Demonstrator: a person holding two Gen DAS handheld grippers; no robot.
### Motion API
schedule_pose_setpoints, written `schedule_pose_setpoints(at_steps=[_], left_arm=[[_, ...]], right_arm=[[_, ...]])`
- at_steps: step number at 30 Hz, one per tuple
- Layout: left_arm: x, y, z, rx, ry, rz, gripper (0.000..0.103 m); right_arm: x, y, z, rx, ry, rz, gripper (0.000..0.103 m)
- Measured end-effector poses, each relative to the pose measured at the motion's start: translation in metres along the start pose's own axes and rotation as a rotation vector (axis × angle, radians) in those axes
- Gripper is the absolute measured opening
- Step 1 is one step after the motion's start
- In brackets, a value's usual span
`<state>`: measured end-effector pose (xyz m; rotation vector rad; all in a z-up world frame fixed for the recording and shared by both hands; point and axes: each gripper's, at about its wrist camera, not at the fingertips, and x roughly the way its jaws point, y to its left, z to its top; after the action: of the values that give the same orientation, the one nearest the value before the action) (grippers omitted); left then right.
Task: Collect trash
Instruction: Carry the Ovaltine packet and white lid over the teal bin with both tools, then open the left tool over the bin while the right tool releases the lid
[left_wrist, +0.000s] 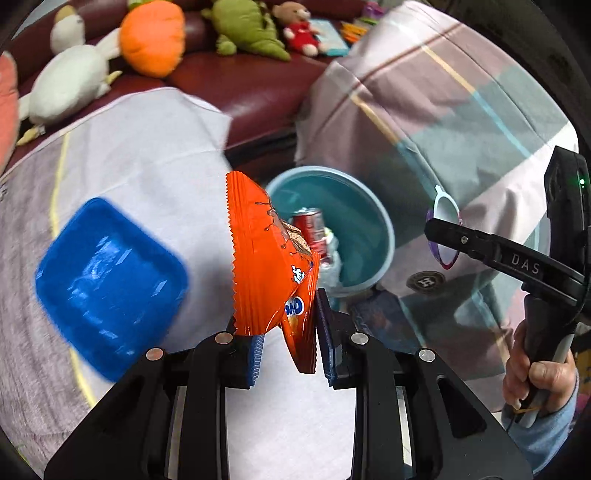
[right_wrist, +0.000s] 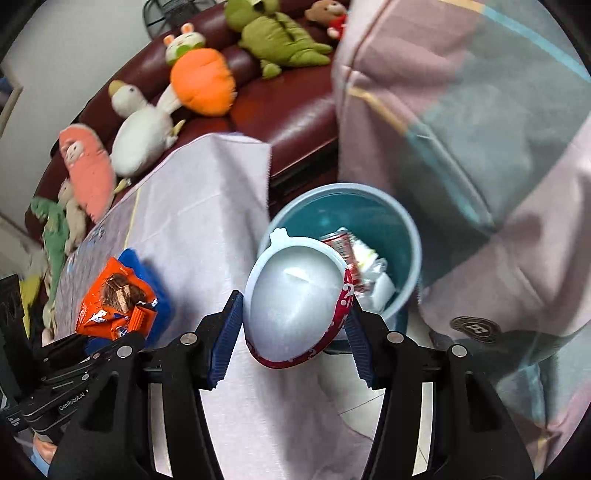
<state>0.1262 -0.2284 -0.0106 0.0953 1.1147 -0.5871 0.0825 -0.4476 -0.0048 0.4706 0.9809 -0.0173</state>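
My left gripper (left_wrist: 290, 350) is shut on an orange snack wrapper (left_wrist: 267, 266), which stands up between its blue pads in the left wrist view. Beyond it sits a teal bin (left_wrist: 364, 221) on the floor, holding a red can (left_wrist: 312, 229) and crumpled white wrapping. My right gripper (right_wrist: 291, 339) is shut on a white egg-shaped shell half with a red rim (right_wrist: 295, 310), held just short of the teal bin (right_wrist: 402, 229). The right wrist view also catches the orange wrapper (right_wrist: 114, 299) in the left gripper (right_wrist: 110, 343) at lower left. The left wrist view has the right gripper (left_wrist: 448, 236) with the shell (left_wrist: 445, 212).
A blue square tray (left_wrist: 107, 284) lies on the pale cloth-covered table (left_wrist: 147, 155). Behind stands a dark red sofa (right_wrist: 295, 110) with several plush toys. A large checked fabric bundle (right_wrist: 480, 129) stands right of the bin. A hand (left_wrist: 535, 384) holds the right gripper's handle.
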Motion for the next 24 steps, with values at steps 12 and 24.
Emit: schedule_pose_setpoints(at_steps=[12,24], left_arm=[[0.066,-0.031,0.023,0.038,0.099,-0.039,0.027],[0.1,-0.033,0.032,0.029,0.11,-0.02,0.081]], right_arm=[[0.022,-0.047,0.015,0.07,0.021,-0.014,0.052],[0.037,-0.056,0.029,0.084,0.04,-0.041,0.052]])
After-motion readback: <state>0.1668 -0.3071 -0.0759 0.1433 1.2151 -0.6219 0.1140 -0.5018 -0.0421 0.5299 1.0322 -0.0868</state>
